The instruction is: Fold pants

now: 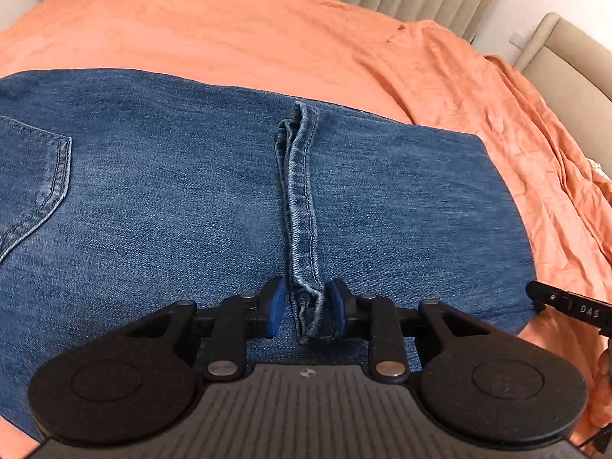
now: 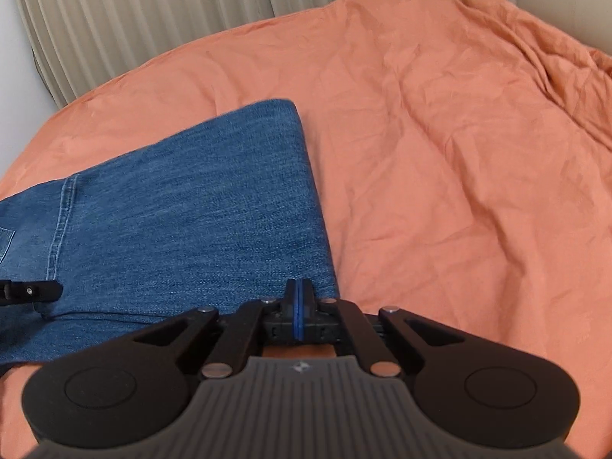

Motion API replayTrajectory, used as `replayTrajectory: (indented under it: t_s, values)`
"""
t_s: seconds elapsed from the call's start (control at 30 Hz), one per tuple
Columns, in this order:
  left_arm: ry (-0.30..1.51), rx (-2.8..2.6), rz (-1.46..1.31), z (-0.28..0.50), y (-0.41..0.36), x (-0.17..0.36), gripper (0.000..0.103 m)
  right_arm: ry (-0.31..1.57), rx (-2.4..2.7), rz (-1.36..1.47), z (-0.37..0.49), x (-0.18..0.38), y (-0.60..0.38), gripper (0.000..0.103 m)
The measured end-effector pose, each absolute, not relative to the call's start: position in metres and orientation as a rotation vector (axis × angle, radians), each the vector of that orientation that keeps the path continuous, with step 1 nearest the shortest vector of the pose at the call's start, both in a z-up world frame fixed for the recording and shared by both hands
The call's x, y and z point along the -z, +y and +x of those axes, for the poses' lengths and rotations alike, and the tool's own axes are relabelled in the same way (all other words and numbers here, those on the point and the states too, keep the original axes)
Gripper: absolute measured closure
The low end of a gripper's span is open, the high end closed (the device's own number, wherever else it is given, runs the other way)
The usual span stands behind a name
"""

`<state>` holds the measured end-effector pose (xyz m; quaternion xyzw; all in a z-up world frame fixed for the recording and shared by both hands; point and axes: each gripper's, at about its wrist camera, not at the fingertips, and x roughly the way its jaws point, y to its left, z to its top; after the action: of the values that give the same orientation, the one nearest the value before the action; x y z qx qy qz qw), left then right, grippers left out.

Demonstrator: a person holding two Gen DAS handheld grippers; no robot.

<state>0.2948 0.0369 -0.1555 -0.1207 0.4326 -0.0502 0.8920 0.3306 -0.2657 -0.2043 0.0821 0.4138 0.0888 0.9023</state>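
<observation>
Across the orange bed sheet we are handling heavy, limp jeans, left gripper fingers apart astride the thick hem, our likeliest hold, right gripper fingers pressed together, empty.

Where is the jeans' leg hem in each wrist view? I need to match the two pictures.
Left wrist view: the leg hem runs up the centre of the jeans, its near end between the left gripper pads.
Right wrist view: no hem shows; only the jeans' folded end, left of centre.
Shared landmark: the folded end's far corner on the orange sheet.
</observation>
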Motion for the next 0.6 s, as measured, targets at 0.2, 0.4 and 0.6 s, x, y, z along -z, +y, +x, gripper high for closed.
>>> replayTrajectory:
  t_s: [0.2, 0.4, 0.6]
  values:
    - [0.851, 0.088, -0.259, 0.284, 0.034, 0.154, 0.069, 0.854, -0.195, 0.182, 0.330, 0.209, -0.267, 0.103]
    - [0.819, 0.096, -0.275, 0.266, 0.043, 0.122, 0.059, 0.854, -0.186, 0.064, 0.329, 0.199, -0.253, 0.103]
    - [0.754, 0.067, -0.309, 0.236, 0.089, 0.086, 0.049, 0.832, -0.243, -0.199, 0.328, 0.162, -0.220, 0.095]
